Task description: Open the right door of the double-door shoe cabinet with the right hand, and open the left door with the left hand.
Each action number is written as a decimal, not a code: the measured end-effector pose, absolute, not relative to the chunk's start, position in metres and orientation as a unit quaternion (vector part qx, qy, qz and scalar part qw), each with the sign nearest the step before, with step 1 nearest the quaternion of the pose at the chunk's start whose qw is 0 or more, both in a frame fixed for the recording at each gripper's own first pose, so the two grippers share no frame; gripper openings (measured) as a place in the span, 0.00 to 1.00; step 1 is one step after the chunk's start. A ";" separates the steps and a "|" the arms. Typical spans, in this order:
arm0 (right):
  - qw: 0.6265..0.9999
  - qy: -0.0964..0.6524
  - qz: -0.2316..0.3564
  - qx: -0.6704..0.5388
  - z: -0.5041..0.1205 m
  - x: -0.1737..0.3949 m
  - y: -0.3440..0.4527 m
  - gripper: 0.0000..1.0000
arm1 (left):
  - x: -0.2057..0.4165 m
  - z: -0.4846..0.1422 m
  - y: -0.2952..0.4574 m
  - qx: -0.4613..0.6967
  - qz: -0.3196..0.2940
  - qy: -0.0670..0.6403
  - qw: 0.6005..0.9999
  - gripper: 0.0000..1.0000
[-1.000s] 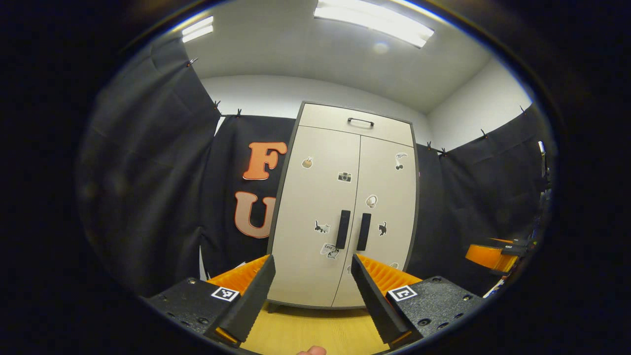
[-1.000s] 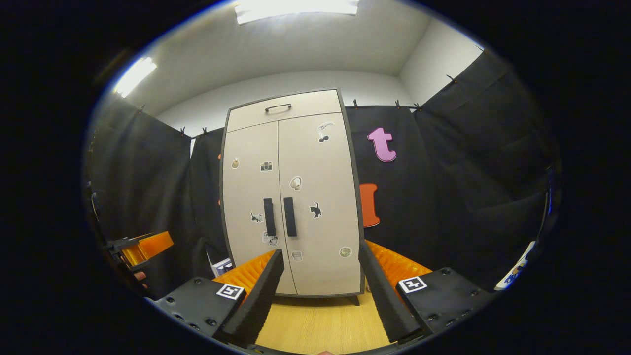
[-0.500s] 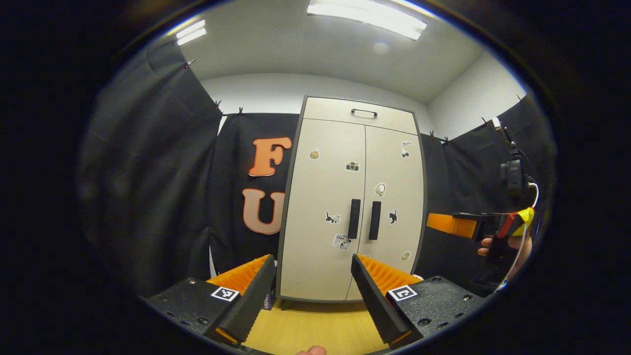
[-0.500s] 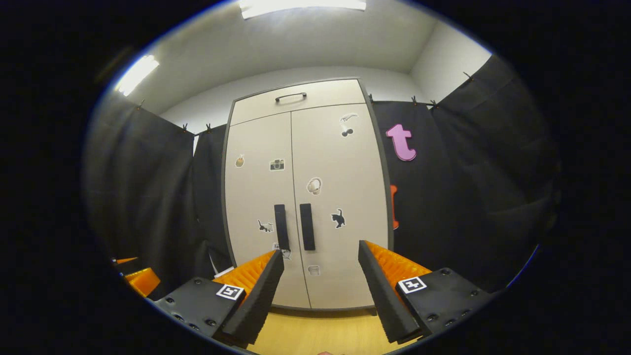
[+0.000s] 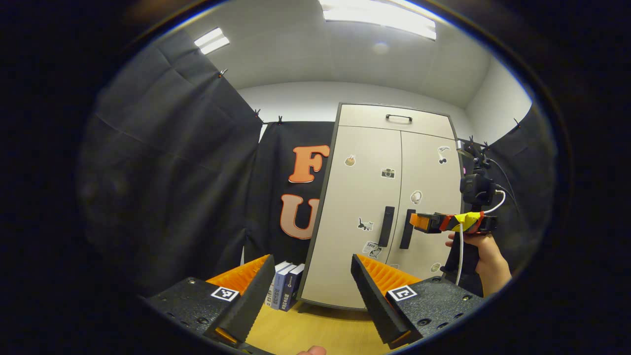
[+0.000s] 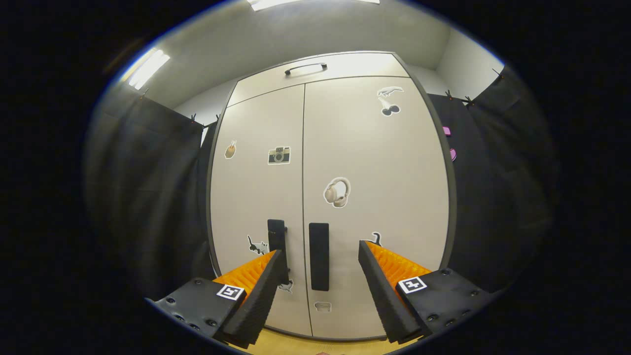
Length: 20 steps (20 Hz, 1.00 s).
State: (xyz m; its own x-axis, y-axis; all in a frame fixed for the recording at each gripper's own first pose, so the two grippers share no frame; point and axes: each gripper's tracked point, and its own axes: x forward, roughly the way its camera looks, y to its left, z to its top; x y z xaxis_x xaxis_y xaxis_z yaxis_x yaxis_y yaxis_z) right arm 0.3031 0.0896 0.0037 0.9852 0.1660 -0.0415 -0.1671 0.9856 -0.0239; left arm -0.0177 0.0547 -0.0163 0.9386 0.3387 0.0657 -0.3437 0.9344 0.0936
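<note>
Since half a second ago the right gripper (image 6: 319, 291) has been closing in on the shoe cabinet (image 6: 374, 148), whose front is now looming much larger ahead of it, while the left gripper (image 5: 309, 301) has been swinging leftward so that the cabinet is sitting off to its right. In the left gripper view, the left gripper is hanging back with its fingers spread wide and empty; the left door (image 5: 362, 197) and its left handle (image 5: 386, 226) are lying ahead and to the right, well apart from it, and the right gripper, carried by a hand (image 5: 480, 254), is reaching in with its tip just beside the right handle (image 5: 406, 229). In the right gripper view, the right gripper is standing wide and empty, with the right handle showing between its fingers, slightly left of centre, and the right door (image 6: 379, 207) filling the space ahead. Both doors are looking shut, so neither opening seems done yet; gripping the right handle appears to be the step in hand.
</note>
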 end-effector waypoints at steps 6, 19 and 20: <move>0.997 0.041 0.062 -0.013 -0.027 0.360 0.089 0.98 | -0.032 -0.011 0.072 0.079 0.242 -0.038 0.966 0.94; 0.998 0.039 0.041 0.012 -0.050 0.375 0.093 0.39 | 0.008 -0.031 0.108 0.091 0.186 -0.017 0.978 0.95; 0.999 0.035 0.039 0.014 -0.050 0.376 0.094 0.34 | 0.015 -0.033 0.113 0.098 0.174 -0.015 0.980 0.94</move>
State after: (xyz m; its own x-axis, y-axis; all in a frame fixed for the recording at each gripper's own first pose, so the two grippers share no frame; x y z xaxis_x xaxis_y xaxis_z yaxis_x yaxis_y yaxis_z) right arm 0.3765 0.0942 -0.0504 0.9945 0.0789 -0.0690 -0.0770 0.9966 0.0305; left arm 0.0149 0.1126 -0.0325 0.9391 0.3377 0.0642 -0.3437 0.9205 0.1857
